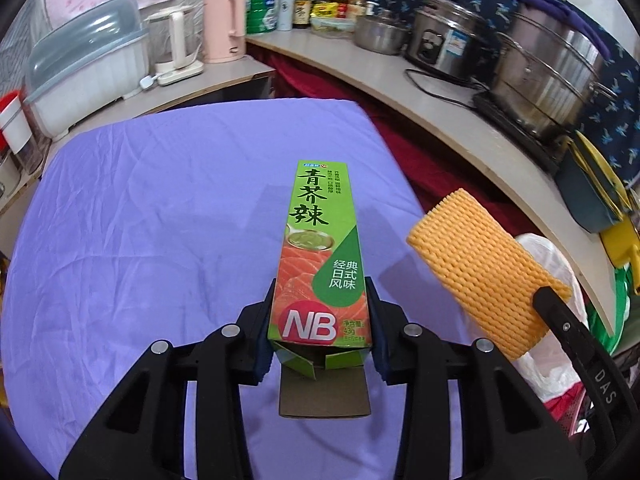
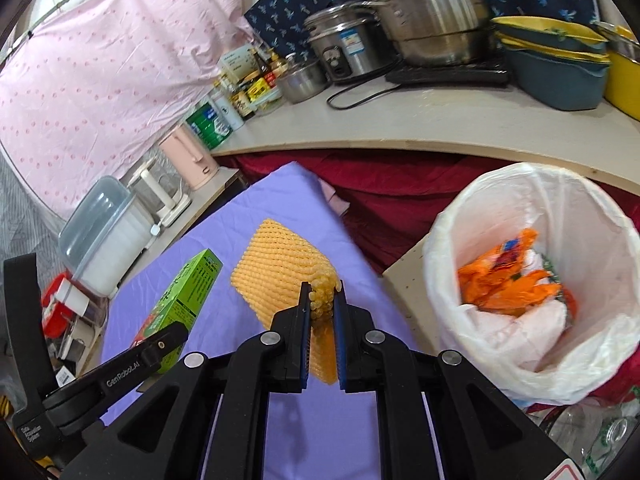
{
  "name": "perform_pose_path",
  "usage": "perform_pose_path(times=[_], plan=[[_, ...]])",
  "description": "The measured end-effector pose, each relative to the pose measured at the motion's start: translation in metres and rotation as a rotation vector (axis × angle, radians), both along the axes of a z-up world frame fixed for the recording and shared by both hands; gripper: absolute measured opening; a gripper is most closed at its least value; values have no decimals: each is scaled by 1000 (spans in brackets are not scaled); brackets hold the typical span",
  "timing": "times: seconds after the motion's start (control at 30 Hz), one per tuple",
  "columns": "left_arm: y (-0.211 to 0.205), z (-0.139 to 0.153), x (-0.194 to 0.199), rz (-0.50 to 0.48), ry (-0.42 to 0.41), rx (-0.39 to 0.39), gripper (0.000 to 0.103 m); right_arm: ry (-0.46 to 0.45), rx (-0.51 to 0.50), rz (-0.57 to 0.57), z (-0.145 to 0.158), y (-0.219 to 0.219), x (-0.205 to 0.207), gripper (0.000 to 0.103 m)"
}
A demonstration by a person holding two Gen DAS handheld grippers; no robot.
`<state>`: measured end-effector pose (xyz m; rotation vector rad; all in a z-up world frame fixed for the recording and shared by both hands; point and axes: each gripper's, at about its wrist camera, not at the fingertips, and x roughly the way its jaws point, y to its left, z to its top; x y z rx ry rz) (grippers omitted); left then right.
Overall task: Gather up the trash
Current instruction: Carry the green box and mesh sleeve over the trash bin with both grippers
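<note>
Covering most of the lower field in both wrist views, a purple cloth (image 1: 140, 220) lies over the work table, lightly creased. Behind it a pale, curved counter (image 1: 460, 120) carries, in descending size, a stacked steel steamer pot (image 1: 552, 76) on a black hob, a steel rice cooker (image 1: 444, 44), a clear-lidded white container (image 1: 84, 72), a pink kettle (image 1: 224, 26) and a cluster of bottles and tins (image 1: 304, 4). To the right of the table, seen best from the right wrist, stands a bin lined with a white bag (image 2: 532, 280); orange wrappers (image 2: 508, 280) and pale crumpled material lie inside it. The yellow foam net sleeve (image 2: 280, 276) is held above the cloth near the table's right edge, just left of the bin; the right gripper (image 2: 323, 300) has its blue-padded fingers pressed together on the sleeve's near corner, squeezing the mesh flat between them. The green wasabi box (image 1: 320, 256), long and narrow with a salmon picture and an "NB" mark, is raised off the cloth and points away from the left wrist camera; the left gripper (image 1: 320, 316) pinches its near end from both sides, the pads against the long side faces. The box's near end flap hangs open, showing brown card inside. In the right wrist view the box sits left of the sleeve, apart from it.
</note>
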<state>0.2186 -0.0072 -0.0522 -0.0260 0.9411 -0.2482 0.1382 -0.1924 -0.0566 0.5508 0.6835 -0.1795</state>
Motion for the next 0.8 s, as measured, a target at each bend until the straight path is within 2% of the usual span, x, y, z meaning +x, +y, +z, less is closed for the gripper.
perform_pose_path(times=[0.43,0.8], plan=[[-93,22,-59,-173,-49,11,37,-43,-8,-158,17,-76,-80,10],[-164,20,-98,-313,-50,29,37,-50,6,-300,14,-138,-139,10]])
